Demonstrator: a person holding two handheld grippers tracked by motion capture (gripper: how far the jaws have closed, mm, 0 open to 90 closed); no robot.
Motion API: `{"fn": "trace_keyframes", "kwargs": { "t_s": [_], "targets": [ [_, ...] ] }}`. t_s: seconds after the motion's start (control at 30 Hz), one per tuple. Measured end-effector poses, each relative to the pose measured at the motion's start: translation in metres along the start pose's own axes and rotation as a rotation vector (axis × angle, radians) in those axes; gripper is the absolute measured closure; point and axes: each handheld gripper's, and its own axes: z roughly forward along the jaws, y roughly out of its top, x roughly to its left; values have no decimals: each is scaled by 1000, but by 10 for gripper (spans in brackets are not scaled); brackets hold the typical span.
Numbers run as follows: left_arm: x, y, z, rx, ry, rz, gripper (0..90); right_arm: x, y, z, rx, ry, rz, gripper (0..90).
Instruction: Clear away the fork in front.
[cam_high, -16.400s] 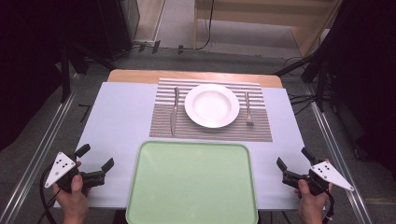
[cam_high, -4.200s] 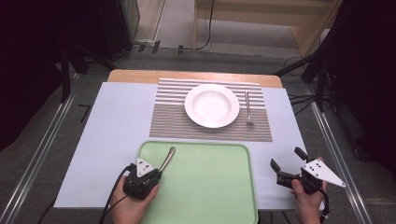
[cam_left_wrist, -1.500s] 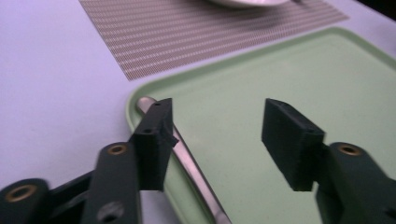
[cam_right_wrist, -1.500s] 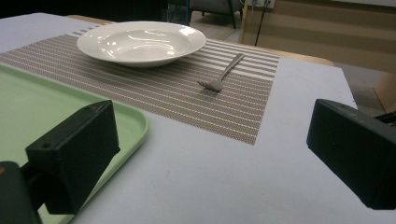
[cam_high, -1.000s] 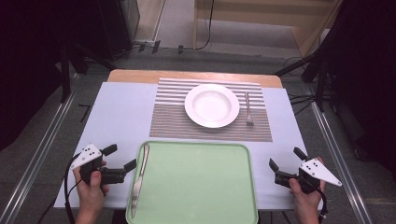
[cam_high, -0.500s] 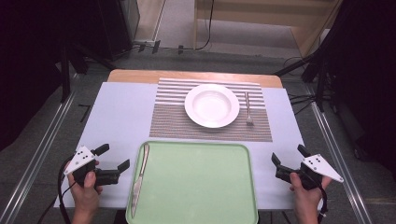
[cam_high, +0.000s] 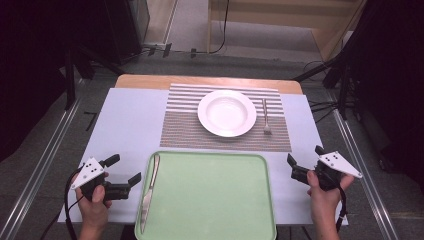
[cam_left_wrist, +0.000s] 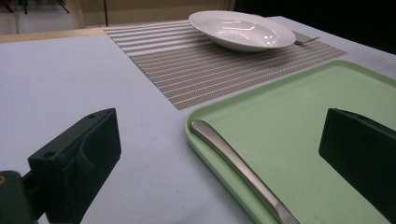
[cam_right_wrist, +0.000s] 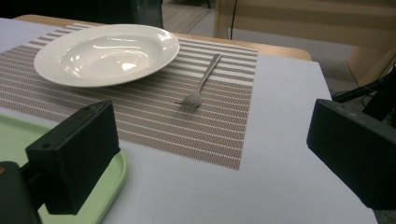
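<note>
Both grippers gape empty: the left gripper (cam_left_wrist: 219, 158) view frames the knife (cam_left_wrist: 243, 168) on the tray (cam_left_wrist: 327, 93), the right gripper (cam_right_wrist: 210, 163) view the fork (cam_right_wrist: 201, 84).

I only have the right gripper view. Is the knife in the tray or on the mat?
Observer: In the tray. The knife lies along its left edge.
Operator: Left gripper holding it?
Observer: No. The left gripper is open, on the table left of the tray, apart from the knife.
Operator: Which way does the knife's handle point?
Observer: Toward the mat; the left gripper view shows its rounded handle end at the tray's far left corner.
</note>
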Motion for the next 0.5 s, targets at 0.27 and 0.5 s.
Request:
{"fn": "trace_keyframes", "kwargs": {
  "t_s": [0.27, 0.5],
  "targets": [
    [2, 1, -2, -9, 5, 1, 0, 0, 18, 19, 31, -8, 11, 10],
    [4, -1, -4, -11, 8, -5, 0, 0, 34, 39, 59, -5, 7, 10]
  ]
}}
